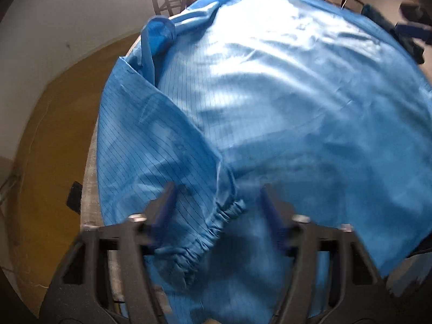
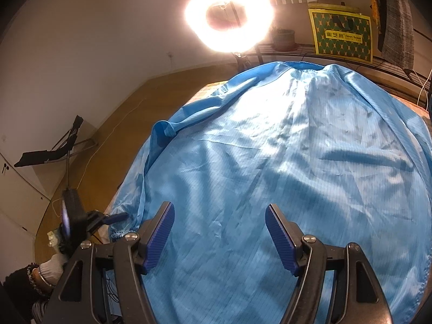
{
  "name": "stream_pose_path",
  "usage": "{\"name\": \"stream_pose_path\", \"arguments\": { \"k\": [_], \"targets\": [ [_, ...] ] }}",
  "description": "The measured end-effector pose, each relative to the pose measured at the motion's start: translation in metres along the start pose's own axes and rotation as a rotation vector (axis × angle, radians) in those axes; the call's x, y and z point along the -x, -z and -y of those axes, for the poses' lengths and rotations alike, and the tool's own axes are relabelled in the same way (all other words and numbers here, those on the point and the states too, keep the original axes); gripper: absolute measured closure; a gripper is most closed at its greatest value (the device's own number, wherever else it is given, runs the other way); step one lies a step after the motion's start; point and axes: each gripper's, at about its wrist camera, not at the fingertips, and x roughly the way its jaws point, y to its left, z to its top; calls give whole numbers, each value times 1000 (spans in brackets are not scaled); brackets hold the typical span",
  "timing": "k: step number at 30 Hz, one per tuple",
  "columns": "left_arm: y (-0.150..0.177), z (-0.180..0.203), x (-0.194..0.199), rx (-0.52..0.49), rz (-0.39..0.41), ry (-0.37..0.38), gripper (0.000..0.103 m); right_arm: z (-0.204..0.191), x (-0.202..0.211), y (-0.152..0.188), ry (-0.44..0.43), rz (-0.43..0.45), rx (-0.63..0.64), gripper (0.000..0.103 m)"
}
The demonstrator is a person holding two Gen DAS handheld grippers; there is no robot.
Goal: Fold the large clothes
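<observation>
A large shiny blue garment (image 1: 283,86) with a fine grid pattern lies spread over the table and also fills the right wrist view (image 2: 283,162). Its left sleeve (image 1: 151,145) lies folded along the left side and ends in an elastic cuff (image 1: 213,229). My left gripper (image 1: 216,191) is open just above that cuff, one finger on each side. It also shows at the garment's left edge in the right wrist view (image 2: 113,220). My right gripper (image 2: 220,210) is open and empty above the near middle of the garment. A second sleeve (image 2: 189,121) lies bunched at the far left.
A bright ring light (image 2: 229,19) on a stand glares behind the table. A wire shelf with a yellow-green box (image 2: 341,36) and hanging clothes (image 2: 397,32) stands at the back. Wooden floor (image 1: 54,140) lies left of the table, whose grey edge (image 1: 89,189) shows.
</observation>
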Motion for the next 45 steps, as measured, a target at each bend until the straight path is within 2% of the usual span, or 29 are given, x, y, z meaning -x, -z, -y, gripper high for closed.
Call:
{"name": "stream_pose_path", "arguments": {
  "k": [1,2,5,7,11,13,17,22,24,28,31,33,35,37,39,41,42,43,45],
  "targets": [
    [1,-4,-3,12,-7,23,88,0,-1,0,-1,-1,1,30],
    [1,-10,-3,43,-1,62,94,0,-1,0,-2,-3,1,30],
    [-1,-30,4,116,26,90,97,0,0,0,-3,-3,3,30],
    [-2,-52,21,208,69,145,97,-1,0,0,-1,-3,8,32],
    [-2,-91,74,344,212,224,98,-1,-3,-1,6,-10,17,35],
    [1,-100,106,369,284,277,98,0,-8,-5,10,-29,34,36],
    [3,-86,148,298,338,332,98,-2,-19,-27,-16,-49,39,40],
    [3,-50,167,189,346,412,98,-12,-48,-79,-154,-75,-14,42],
    [6,-31,169,135,322,448,98,-20,-70,-99,-201,-98,-31,42],
    [12,-2,164,50,262,489,98,-26,-112,-121,-228,-116,-90,42],
    [17,12,158,12,227,499,98,-24,-141,-133,-290,-138,-173,42],
    [22,19,154,-10,208,496,98,-24,-157,-137,-291,-152,-197,42],
    [28,26,152,-39,190,492,98,-28,-171,-139,-293,-168,-204,47],
    [37,32,154,-60,177,492,98,-29,-182,-137,-296,-183,-202,61],
    [41,36,150,-76,162,491,98,-30,-190,-134,-276,-201,-183,66],
    [46,38,151,-83,151,494,98,-31,-198,-129,-241,-220,-167,83],
    [46,38,152,-85,145,496,98,-30,-202,-126,-241,-234,-165,96],
    [48,38,152,-86,141,498,98,-29,-204,-122,-236,-240,-165,100],
    [50,40,151,-93,134,498,98,-27,-203,-118,-208,-240,-152,101]
  ]
}}
